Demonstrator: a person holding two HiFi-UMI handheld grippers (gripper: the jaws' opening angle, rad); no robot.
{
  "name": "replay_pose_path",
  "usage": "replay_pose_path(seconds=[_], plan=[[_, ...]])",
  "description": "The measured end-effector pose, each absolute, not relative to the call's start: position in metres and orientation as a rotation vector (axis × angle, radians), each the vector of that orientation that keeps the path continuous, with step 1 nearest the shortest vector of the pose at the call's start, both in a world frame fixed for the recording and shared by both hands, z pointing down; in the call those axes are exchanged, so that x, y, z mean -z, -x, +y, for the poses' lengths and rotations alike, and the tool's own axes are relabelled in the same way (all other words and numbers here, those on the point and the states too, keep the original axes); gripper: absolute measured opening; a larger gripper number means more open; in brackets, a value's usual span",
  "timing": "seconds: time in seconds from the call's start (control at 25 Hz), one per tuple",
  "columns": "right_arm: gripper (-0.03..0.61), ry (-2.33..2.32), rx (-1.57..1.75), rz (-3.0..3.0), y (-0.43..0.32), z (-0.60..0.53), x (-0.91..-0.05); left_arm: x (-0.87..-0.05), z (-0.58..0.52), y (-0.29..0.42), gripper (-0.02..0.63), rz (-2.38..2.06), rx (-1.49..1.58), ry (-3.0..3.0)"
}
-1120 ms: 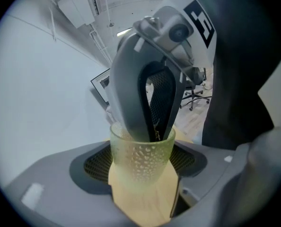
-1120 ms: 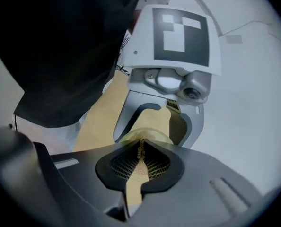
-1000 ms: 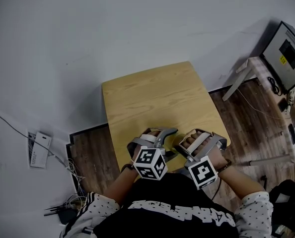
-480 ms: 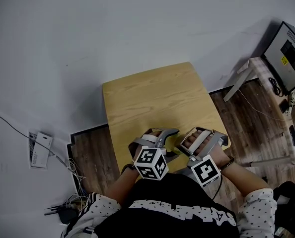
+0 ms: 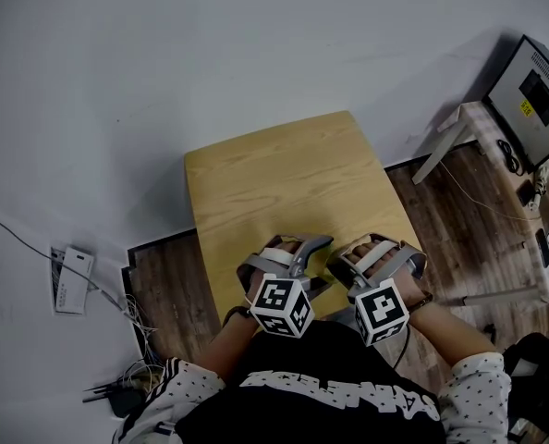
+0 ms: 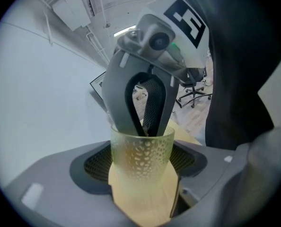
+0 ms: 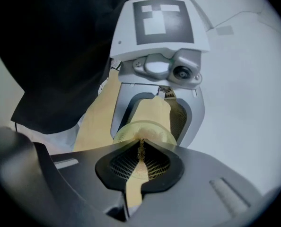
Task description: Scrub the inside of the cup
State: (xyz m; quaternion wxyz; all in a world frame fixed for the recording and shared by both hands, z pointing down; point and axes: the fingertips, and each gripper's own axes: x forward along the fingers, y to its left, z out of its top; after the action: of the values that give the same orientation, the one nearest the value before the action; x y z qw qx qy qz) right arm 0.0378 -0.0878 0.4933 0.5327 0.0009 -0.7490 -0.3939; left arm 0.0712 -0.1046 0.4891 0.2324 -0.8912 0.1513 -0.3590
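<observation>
A translucent yellow-green cup [image 6: 141, 167] with a dotted pattern is clamped between the pads of my left gripper [image 6: 140, 161], just above the wooden table [image 5: 274, 183]. My right gripper [image 6: 147, 122] reaches down into the cup's mouth. In the right gripper view its jaws [image 7: 141, 157] are shut on a thin brown scrub strip [image 7: 141, 149] over the cup's rim [image 7: 145, 129], with the left gripper [image 7: 154, 122] behind. In the head view the left gripper [image 5: 307, 252] and the right gripper [image 5: 344, 265] meet at the table's near edge; the cup is hidden there.
The small table stands against a pale wall, with dark wood floor to either side. A power strip [image 5: 71, 280] and cables lie at the left. A monitor [image 5: 538, 95] on a white stand is at the right. The person's torso is close behind both grippers.
The right gripper has shifted slightly left, toward the left gripper. The left gripper holds almost still with the cup.
</observation>
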Motion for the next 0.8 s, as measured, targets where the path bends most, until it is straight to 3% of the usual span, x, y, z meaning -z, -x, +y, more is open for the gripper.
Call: replay_pose_path(seconds=[0.8], plan=[[0.029,-0.239,0.222,-2.192,-0.032,-0.079,-0.477,-0.476,-0.101,-0.075,0.373,0.429,0.948,2.286]])
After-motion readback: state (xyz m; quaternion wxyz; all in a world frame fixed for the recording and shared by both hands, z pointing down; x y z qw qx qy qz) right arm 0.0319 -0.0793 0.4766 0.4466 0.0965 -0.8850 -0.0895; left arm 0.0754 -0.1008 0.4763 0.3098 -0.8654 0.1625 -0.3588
